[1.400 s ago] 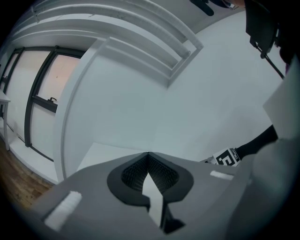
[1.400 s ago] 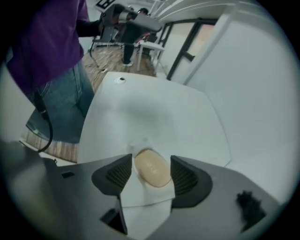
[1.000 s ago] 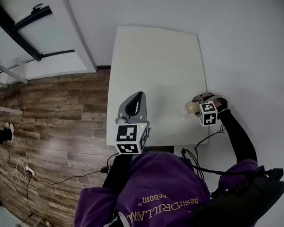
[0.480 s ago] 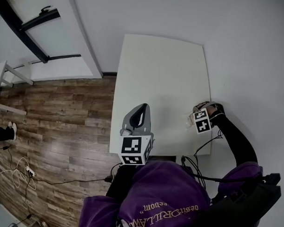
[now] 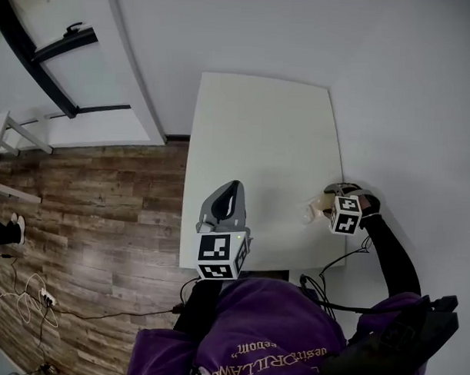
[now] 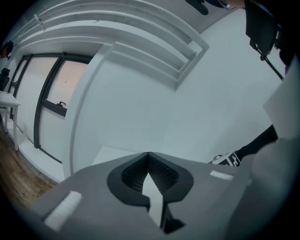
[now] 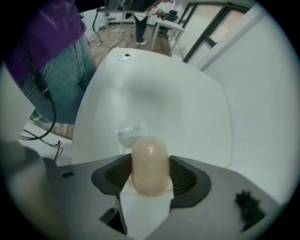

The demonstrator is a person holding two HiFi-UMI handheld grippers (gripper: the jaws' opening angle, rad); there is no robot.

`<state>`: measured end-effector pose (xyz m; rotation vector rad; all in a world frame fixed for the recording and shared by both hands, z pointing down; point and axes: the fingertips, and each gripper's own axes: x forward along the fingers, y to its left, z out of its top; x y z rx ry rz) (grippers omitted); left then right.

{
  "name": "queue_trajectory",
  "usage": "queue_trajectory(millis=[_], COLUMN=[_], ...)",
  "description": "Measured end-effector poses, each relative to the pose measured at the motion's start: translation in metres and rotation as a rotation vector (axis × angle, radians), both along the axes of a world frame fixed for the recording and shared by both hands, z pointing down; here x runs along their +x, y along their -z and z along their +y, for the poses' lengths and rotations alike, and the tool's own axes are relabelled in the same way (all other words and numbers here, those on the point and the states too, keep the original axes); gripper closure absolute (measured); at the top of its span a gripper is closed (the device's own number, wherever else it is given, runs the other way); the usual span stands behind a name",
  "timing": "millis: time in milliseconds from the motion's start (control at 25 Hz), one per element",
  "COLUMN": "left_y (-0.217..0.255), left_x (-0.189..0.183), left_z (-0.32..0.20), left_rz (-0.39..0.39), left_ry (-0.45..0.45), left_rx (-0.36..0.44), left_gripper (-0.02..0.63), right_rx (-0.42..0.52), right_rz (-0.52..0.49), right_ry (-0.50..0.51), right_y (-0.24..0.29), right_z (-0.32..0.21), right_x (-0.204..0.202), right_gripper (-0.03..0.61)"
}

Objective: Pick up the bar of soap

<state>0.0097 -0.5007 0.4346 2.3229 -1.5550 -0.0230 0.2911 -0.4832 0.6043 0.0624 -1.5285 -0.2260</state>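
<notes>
The bar of soap is a pale beige oval, held between the jaws of my right gripper, which is shut on it just above the white table. In the head view the right gripper is near the table's right front edge, with the soap showing as a beige bit by its marker cube. A small clear soap dish sits on the table right under and ahead of the soap. My left gripper hovers over the table's front left edge, shut and with nothing in it; its jaws meet.
The white table stands against a white wall, with wood floor to its left. Cables lie on the floor. A white door with a black frame is at the far left. The person's purple top fills the near edge.
The head camera has shifted, so the table sits lower in view. My right gripper with the soap has moved slightly toward the table's near right edge. The left gripper stays shut.
</notes>
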Motion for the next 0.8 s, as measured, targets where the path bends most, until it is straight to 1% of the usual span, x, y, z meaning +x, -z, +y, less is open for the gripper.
queue_trajectory(millis=[80,200,320,440,520,640,720,800], left_y=[0.005,0.019,0.040,0.064,0.081,0.121,0.150,0.169], left_x=[0.004,0.006,0.008,0.005,0.001,-0.005,-0.007,-0.008], left_z=[-0.001,-0.010,-0.023,-0.034,-0.035,-0.036,-0.038,-0.039], left_rz=[-0.003,0.003,0.004,-0.004,-0.011,-0.015,-0.011,-0.003], left_ry=[-0.007,-0.007,-0.003,-0.005,-0.003,0.015,0.030,0.041], left_rx=[0.013,0.048,0.113,0.213,0.272,0.359,0.419,0.455], left_gripper=[0.609,0.609,0.609,0.609,0.609,0.609,0.609,0.609], right_rx=[0.104,0.323,0.567,0.763,0.850,0.935,0.967,0.979], right_rz=[-0.107,-0.350,-0.651,-0.974,-1.159,-1.412,-1.526,-1.594], right_ry=[-0.087,-0.227,-0.369,-0.498,-0.567,-0.646,-0.657,-0.657], right_y=[0.029,0.096,0.172,0.235,0.268,0.319,0.349,0.367], right_z=[-0.013,-0.040,-0.064,-0.075,-0.070,-0.058,-0.054,-0.051], right_x=[-0.009,-0.037,-0.064,-0.086,-0.094,-0.096,-0.095,-0.095], right_gripper=[0.311,0.311,0.311,0.311,0.311,0.311,0.311,0.311])
